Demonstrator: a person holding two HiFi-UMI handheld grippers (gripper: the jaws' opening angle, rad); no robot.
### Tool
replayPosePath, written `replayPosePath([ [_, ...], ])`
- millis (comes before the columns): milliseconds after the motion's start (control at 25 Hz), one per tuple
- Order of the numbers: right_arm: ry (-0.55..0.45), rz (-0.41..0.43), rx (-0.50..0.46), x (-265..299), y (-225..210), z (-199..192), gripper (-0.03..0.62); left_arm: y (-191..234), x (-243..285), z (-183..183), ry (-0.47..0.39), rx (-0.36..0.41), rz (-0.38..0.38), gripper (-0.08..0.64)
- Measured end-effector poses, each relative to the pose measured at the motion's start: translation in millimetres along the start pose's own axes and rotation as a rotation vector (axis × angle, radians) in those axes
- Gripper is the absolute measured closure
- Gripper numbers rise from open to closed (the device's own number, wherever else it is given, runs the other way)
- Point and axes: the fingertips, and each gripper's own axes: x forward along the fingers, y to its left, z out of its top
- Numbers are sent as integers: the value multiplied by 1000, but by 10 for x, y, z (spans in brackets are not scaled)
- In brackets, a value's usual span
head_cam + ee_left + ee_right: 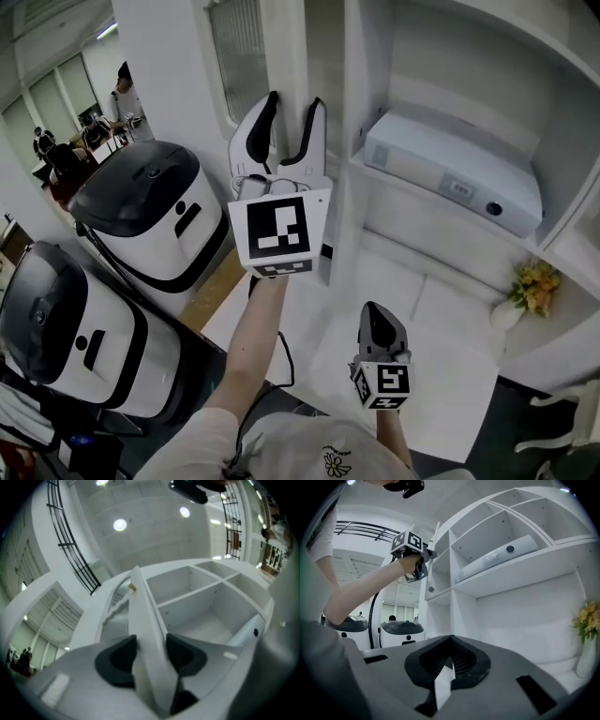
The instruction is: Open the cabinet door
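Head view looks down; both gripper views apparently share the shelves (520, 569).

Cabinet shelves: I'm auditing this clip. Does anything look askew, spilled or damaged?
Nothing stands out. The white box lies flat, the flower vase stands upright, and the cabinet door looks intact.
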Motion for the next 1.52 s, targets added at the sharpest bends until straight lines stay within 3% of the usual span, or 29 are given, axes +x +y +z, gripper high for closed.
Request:
replayPosePath([
  [400, -10, 29, 12, 41, 110, 20, 593, 218, -239, 93, 18, -62, 13, 380],
  [760, -5, 102, 43, 194, 385, -26, 592, 444, -519, 221, -1, 3, 33, 414],
  [1120, 9, 196, 53, 322, 674, -38, 592, 909, -833, 320, 9, 12, 135, 457],
  [1520, 35, 216, 34, 325, 773, -89, 592, 1160, -962, 353, 6, 38, 184, 468],
])
